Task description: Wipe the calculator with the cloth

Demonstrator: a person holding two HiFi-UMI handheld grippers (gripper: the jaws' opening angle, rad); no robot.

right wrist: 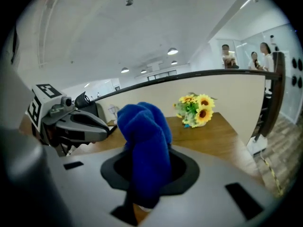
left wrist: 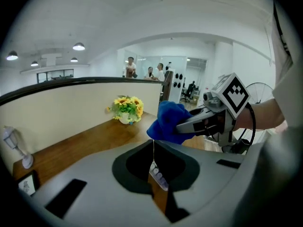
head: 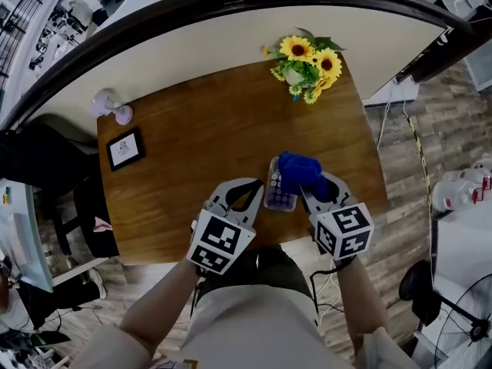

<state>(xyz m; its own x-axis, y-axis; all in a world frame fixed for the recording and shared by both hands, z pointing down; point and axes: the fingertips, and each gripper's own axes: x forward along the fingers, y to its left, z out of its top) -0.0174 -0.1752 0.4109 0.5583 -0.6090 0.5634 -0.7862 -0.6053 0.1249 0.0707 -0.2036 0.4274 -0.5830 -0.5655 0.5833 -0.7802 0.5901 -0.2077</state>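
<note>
Two risks from here.

1. The right gripper (head: 319, 191) was clamped on the blue cloth (head: 300, 169). The cloth was bunched into a thick lump over the calculator's (head: 278, 197) far right part. Only a small patch looked to be touching, so a stroke could roll the lump and miss most keys.

2. The left gripper (head: 259, 187) sat at the calculator's left edge. Its jaws were drawn nearly together, with the keyed edge in the narrow gap. That read as a pinch, probably a shallow one. If so, drag from the cloth could pivot or skid the calculator on the wooden desk (head: 192, 160). The desk's near edge was not far behind the calculator's near end.

View differences:
- Head view was the only one with the layout. The calculator lay lengthwise away from the person, with the sunflowers (head: 307, 64) well beyond it and the picture frame (head: 125, 149) well to its left. It was poor for reading the jaws.
- Left gripper view showed the keys in its own slot. It also showed the cloth just beyond and above the calculator, with the right fingers closed on it.
- Right gripper view showed cloth filling its jaws and hiding nearly all of the calculator. So contact between cloth and keys could not be confirmed there.
</note>
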